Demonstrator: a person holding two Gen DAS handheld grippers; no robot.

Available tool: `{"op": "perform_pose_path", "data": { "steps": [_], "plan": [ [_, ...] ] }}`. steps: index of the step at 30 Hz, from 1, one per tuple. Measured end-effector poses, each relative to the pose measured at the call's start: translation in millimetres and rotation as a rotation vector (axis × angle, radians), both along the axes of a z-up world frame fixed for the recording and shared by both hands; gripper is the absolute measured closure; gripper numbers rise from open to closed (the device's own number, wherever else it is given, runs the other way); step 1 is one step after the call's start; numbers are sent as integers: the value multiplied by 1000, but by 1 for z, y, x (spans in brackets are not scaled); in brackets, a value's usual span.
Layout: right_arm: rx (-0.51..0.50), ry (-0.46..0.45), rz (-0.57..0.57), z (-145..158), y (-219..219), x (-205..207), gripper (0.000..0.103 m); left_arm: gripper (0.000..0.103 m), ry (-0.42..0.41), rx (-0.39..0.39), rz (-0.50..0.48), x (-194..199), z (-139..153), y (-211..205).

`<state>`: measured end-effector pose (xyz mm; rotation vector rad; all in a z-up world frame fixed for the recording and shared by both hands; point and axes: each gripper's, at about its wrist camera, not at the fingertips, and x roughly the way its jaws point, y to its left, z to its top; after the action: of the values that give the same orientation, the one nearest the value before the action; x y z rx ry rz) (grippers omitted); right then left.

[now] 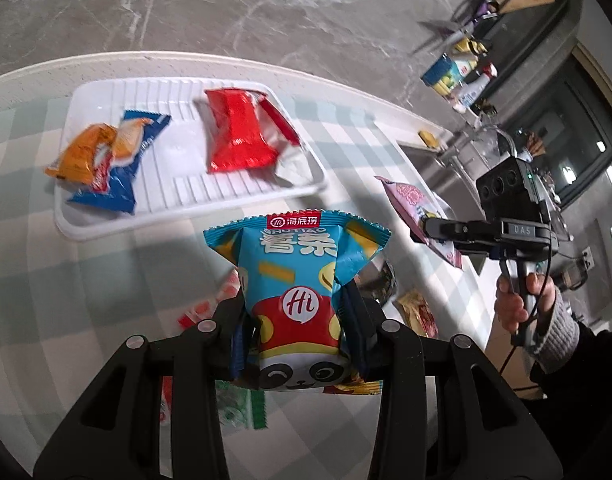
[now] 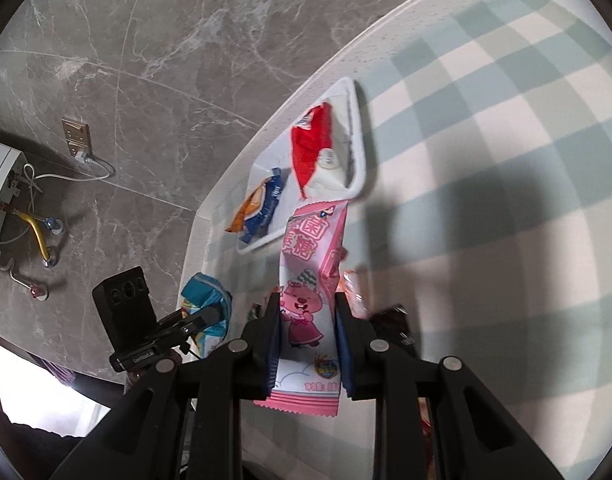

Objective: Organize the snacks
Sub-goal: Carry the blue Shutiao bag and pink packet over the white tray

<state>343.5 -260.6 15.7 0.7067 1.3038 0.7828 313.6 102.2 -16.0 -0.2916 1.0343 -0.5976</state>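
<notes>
Your left claw [image 1: 298, 320] was clamped on a blue snack packet [image 1: 296, 280] with a panda face at its lower end. The packet stood upright between the two fingers, pinched at its waist, its top seam pointing away from the camera and clear of the counter [image 1: 106, 300]. In the right wrist view the same blue packet [image 2: 208, 308] showed in that claw [image 2: 202, 316], at the counter's near edge.

Your right claw [image 2: 307, 344] was clamped on a pink candy packet [image 2: 311, 288]. It ran lengthwise between the fingers, bottom seam sticking out towards the camera, top end reaching towards the tray [image 2: 359, 148]. From the left wrist view, that pink packet [image 1: 409, 200] hung in the right claw [image 1: 433, 228], held above the counter to the right of the tray [image 1: 186, 208]; your hand [image 1: 517, 300] gripped the handle below.

The white tray sat on the checked cloth ahead of both claws. It held a red packet [image 1: 238, 136] at its right, and an orange packet [image 1: 82, 152] lying over a blue-and-white packet [image 1: 122, 168] at its left.

More packets lay on the counter beneath the left claw, mostly hidden by the fingers and too blurred to tell apart.
</notes>
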Motion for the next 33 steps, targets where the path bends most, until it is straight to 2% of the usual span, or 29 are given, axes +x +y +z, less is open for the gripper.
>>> {"op": "perform_pose_path", "data": {
  "steps": [12, 33],
  "plan": [
    [22, -5, 48, 2, 47, 37, 77, 66, -4, -1, 67, 45, 4, 18],
    [-5, -5, 84, -8, 110, 100, 77, 66, 3, 95, 107, 120, -14, 20]
  ]
}}
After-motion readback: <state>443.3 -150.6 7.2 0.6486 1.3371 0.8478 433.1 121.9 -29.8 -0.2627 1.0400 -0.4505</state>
